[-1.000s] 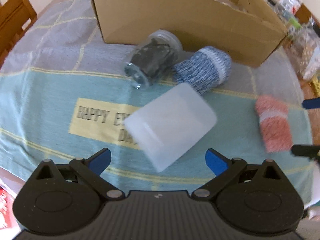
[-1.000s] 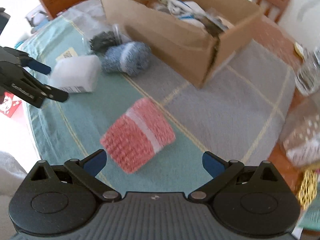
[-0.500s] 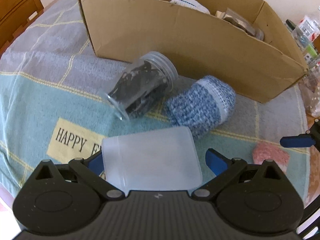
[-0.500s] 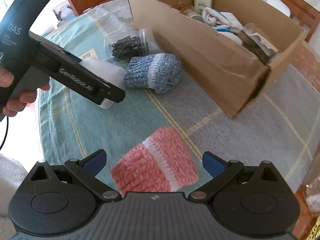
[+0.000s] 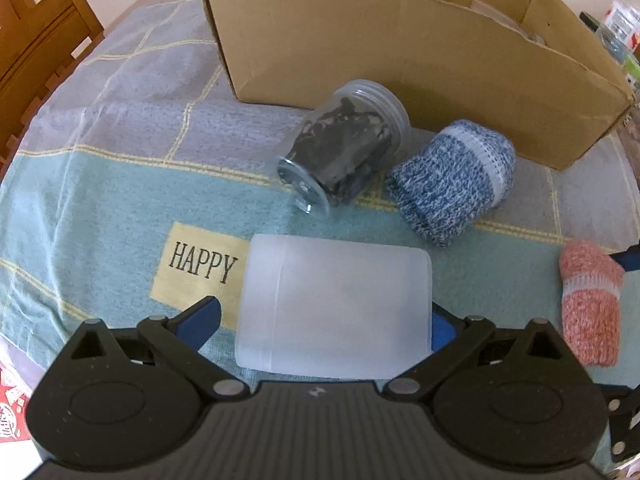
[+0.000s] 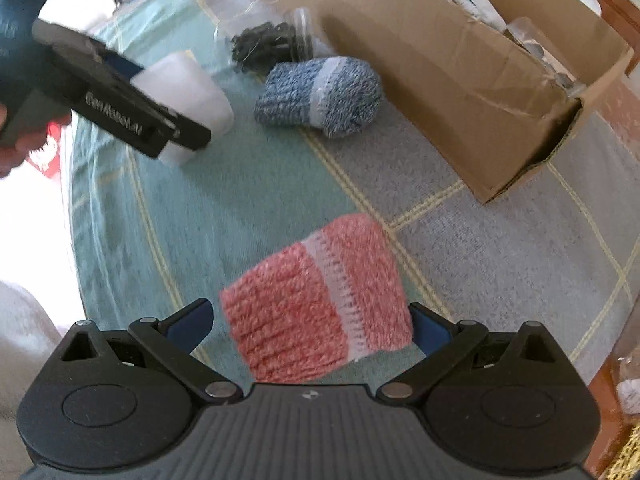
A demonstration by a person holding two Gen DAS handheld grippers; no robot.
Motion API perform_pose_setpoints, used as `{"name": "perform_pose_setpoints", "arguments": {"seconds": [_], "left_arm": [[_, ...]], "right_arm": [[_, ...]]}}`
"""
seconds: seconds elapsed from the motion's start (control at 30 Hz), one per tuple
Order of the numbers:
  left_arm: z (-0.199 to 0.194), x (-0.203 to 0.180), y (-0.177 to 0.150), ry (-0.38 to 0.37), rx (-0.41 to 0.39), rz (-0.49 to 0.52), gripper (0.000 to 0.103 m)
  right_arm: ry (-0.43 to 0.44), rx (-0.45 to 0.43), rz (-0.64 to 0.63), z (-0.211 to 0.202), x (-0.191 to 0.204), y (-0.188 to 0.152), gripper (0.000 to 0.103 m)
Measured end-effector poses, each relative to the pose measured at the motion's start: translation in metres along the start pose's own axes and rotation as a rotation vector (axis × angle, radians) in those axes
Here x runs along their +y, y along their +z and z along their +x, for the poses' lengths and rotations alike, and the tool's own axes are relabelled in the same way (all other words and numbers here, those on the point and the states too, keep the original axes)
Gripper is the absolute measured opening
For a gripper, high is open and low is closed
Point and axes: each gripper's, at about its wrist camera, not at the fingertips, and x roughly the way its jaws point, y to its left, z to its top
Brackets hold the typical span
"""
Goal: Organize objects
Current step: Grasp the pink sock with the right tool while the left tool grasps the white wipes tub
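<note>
Left gripper (image 5: 326, 322) jaws wide apart, straddling frosted white translucent plastic container (image 5: 336, 308) lying on its side on the worktop; right pad looks touching or nearly touching its wall, left pad clear of it. Not clamped yet. Right gripper (image 6: 310, 326) also spread, red-pink knitted sock roll with pale band (image 6: 316, 300) sitting between the pads, gaps both sides, some motion blur so contact unclear.

Step in hand, my read: close on both items, then carry to box. To do it well: centre the container between the left pads before squeezing, since it is smooth and rounded and could slip or spin out; clamp across the flat sides. The sock is soft, so go deep and pinch the middle so it does not unroll.

Further out: clear plastic jar with dark contents (image 5: 344, 152) on its side, touching or just beside blue-white marled knitted sock roll (image 5: 454, 178), both close to the front wall of open brown cardboard box (image 5: 400, 60). Box already holds assorted items, seen in right wrist view.

Room: teal and grey checked cloth with "HAPPY" patch (image 5: 200, 266) covers the worktop; open cloth to the left of the jar. Lift straight up before moving forward to clear the jar, blue sock and box rim. Both grippers are near each other, so stagger the lifts. Worktop edge is close behind the grippers; wooden chair (image 5: 36, 48) beyond far left.
</note>
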Motion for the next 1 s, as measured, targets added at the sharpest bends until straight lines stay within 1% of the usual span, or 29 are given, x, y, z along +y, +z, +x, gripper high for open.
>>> {"name": "perform_pose_setpoints", "arguments": {"seconds": [0.07,0.1,0.2,0.27,0.37,0.47,0.57,0.67,0.8,0.87,1.0], "left_arm": [[0.002,-0.001,0.000,-0.011,0.000,-0.010,0.101],[0.004,-0.001,0.003,-0.010,-0.001,-0.017,0.101],[0.006,-0.004,0.003,-0.007,-0.012,-0.027,0.100],[0.011,-0.002,0.006,-0.004,-0.012,-0.036,0.096],[0.011,-0.003,0.006,-0.016,-0.020,-0.047,0.095],[0.010,-0.004,0.007,-0.012,-0.035,-0.046,0.091],[0.009,-0.001,0.008,-0.009,-0.044,-0.055,0.086],[0.010,0.002,0.008,-0.024,-0.039,-0.051,0.085],[0.008,0.003,0.009,-0.040,-0.030,-0.014,0.085],[0.007,0.004,0.010,-0.053,-0.021,0.024,0.085],[0.001,0.006,0.012,-0.074,-0.010,0.101,0.085]], "right_arm": [[-0.039,-0.003,-0.032,0.003,0.005,-0.001,0.103],[-0.044,-0.005,-0.046,0.003,0.006,-0.001,0.103],[-0.040,-0.005,-0.060,0.002,0.007,0.000,0.103],[-0.036,0.001,-0.072,0.002,0.006,-0.001,0.103],[-0.035,0.001,-0.086,0.000,0.006,-0.003,0.102],[-0.034,-0.007,-0.094,-0.002,0.006,-0.001,0.099],[-0.029,-0.016,-0.093,-0.005,0.007,0.002,0.090],[-0.036,-0.017,-0.085,-0.008,0.006,0.001,0.085],[-0.034,-0.028,-0.027,-0.016,0.002,-0.001,0.078],[-0.033,-0.029,0.006,-0.020,0.000,-0.001,0.076],[-0.037,-0.042,0.057,-0.030,-0.004,-0.002,0.075]]}}
